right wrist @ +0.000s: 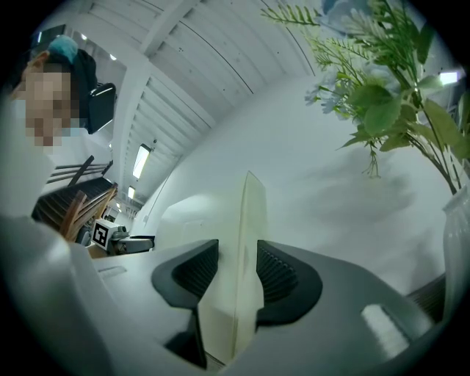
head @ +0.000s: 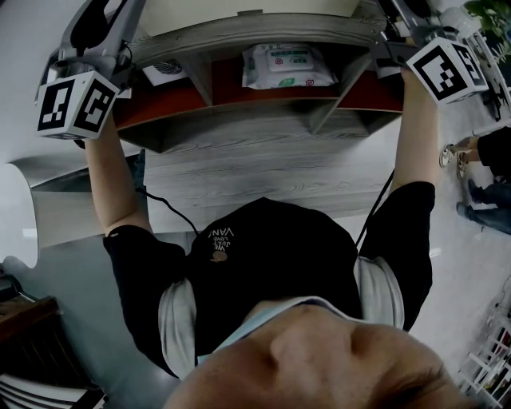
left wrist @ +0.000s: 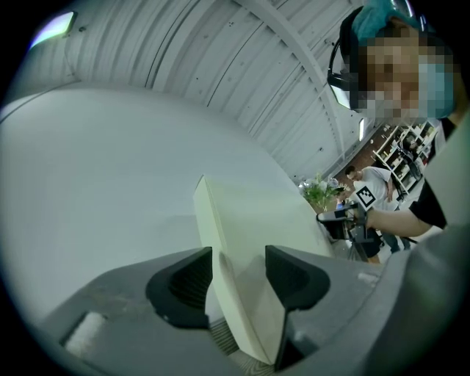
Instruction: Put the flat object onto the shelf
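A cream flat board lies along the top of a grey wooden shelf, seen from overhead in the head view. My arms are raised to either end of it. My left gripper is at the board's left end and my right gripper at its right end. In the left gripper view the board stands edge-on between the jaws of the left gripper, with a thin gap beside the left pad. In the right gripper view the board sits loosely between the jaws of the right gripper, clear of the left pad.
A pack of wipes lies in the shelf's middle compartment and a striped item in the left one. A green plant in a white vase stands close on the right. Someone's feet are on the floor at the right.
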The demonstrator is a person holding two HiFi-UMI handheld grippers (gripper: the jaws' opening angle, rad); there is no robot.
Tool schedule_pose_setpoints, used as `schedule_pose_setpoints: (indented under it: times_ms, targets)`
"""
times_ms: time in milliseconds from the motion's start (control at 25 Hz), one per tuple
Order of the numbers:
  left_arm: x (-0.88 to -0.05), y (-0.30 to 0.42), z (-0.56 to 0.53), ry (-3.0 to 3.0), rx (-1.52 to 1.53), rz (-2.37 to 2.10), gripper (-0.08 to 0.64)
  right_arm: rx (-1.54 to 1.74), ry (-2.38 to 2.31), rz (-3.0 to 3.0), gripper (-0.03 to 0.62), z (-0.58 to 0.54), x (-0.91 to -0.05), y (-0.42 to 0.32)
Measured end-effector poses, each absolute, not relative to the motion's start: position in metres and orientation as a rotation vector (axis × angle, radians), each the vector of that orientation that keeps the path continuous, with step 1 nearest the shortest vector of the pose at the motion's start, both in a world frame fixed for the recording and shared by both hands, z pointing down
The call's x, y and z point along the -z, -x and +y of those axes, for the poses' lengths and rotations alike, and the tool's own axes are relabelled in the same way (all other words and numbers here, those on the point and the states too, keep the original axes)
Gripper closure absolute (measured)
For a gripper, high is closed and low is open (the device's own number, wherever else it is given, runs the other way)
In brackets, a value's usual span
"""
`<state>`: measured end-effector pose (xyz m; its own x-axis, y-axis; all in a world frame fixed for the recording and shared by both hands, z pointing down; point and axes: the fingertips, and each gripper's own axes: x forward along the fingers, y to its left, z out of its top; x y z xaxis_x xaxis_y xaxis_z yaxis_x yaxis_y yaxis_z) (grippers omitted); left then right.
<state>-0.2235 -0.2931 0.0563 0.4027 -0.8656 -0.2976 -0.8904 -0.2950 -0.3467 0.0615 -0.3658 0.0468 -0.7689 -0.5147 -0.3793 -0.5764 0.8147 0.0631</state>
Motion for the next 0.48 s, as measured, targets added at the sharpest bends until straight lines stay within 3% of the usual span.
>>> schedule_pose_setpoints:
  times_ms: [480]
  targets:
    - [-0.0581, 0.2269, -0.2839, 2.212, -0.102, 1.503, 0.339, -0.246, 0.833, 2.641, 0.426, -0.3595, -0.0483, -0.0658]
